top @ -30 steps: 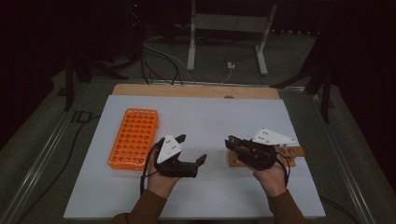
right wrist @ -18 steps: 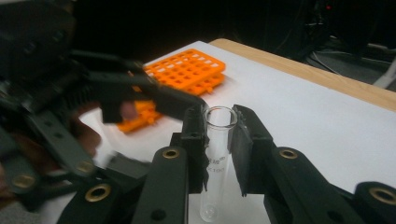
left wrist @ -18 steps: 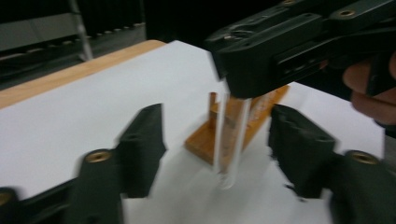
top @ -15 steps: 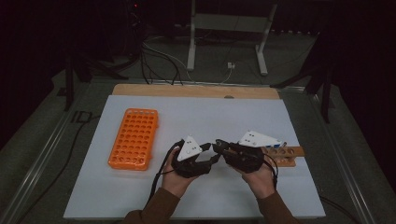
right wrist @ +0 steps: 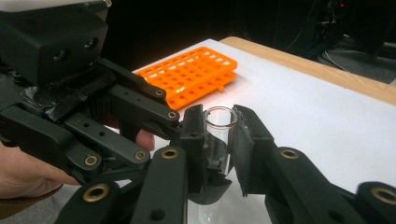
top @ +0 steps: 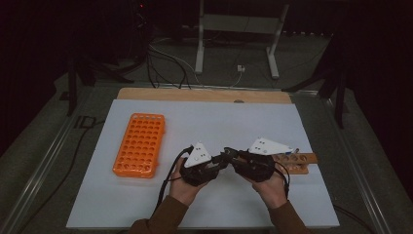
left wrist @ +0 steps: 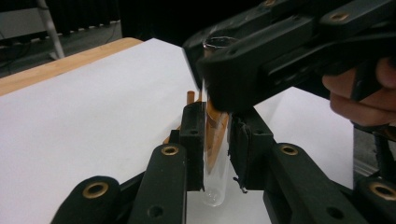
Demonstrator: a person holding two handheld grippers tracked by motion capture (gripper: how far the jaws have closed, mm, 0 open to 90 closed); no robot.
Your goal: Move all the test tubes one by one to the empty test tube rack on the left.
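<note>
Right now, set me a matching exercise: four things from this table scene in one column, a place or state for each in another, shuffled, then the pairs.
1. glass test tube
2. orange rack
3. wooden rack
4. white mat

a. lies over the tabletop
b. on the table's left side, its holes empty
c. upright, between both grippers' jaws
d. beside the right hand

Pairs: 1-c, 2-b, 3-d, 4-a

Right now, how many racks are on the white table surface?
2. The orange rack lies left of the hands; the wooden rack lies right, partly hidden behind the right gripper, which shares a glass tube with the left gripper.
</note>
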